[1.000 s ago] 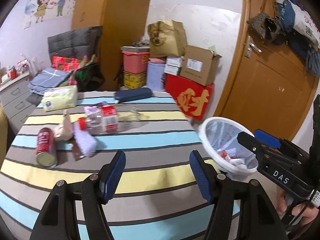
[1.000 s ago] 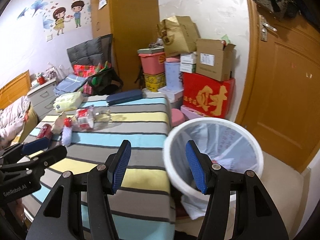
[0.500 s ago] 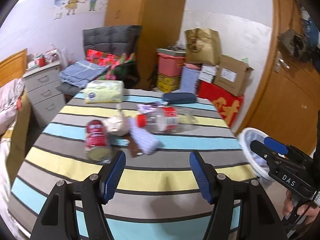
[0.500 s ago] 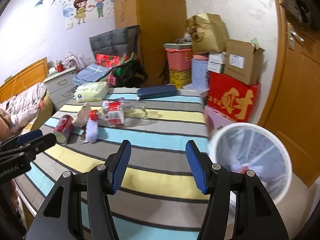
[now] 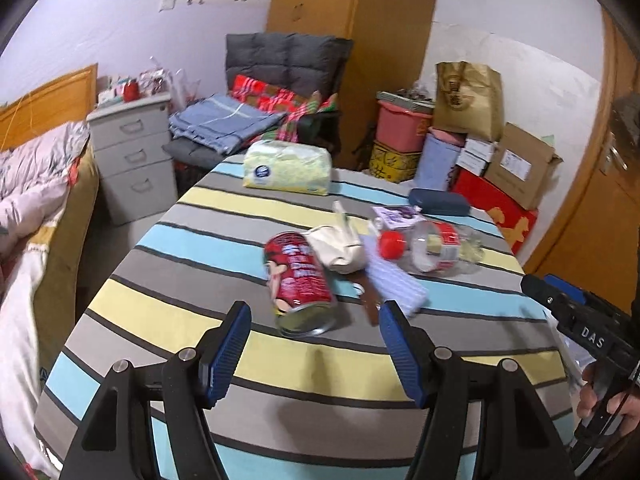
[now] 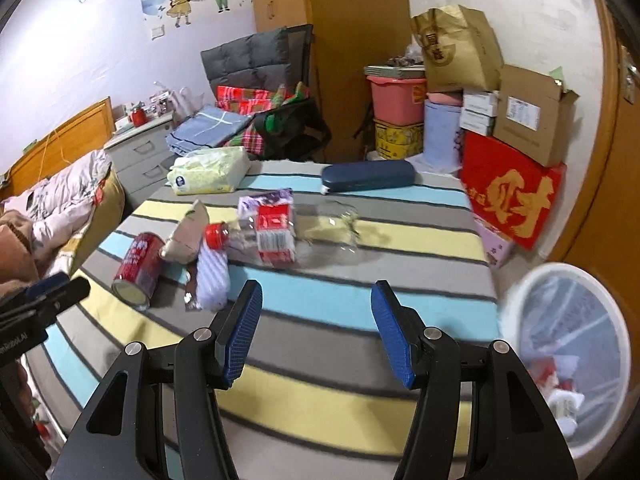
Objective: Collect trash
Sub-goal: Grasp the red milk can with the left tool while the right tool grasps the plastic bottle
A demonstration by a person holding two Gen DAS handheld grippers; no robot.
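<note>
Jaws of both tools stand spread with nothing between them. From the left wrist view, the left gripper hovers over the striped surface, its blue pads framing the near end of a red can lying on its side. Touching the can's far end is a crumpled beige wrapper, and just beside that lie a lilac packet and a clear plastic bottle with a red cap, also on its side. Farther back sit a pale green tissue pack and a dark blue case. From the right wrist view, the right gripper hangs above bare stripes near the bottle, and a white bin lined with clear plastic stands off the surface's right edge, holding a few scraps
</note>
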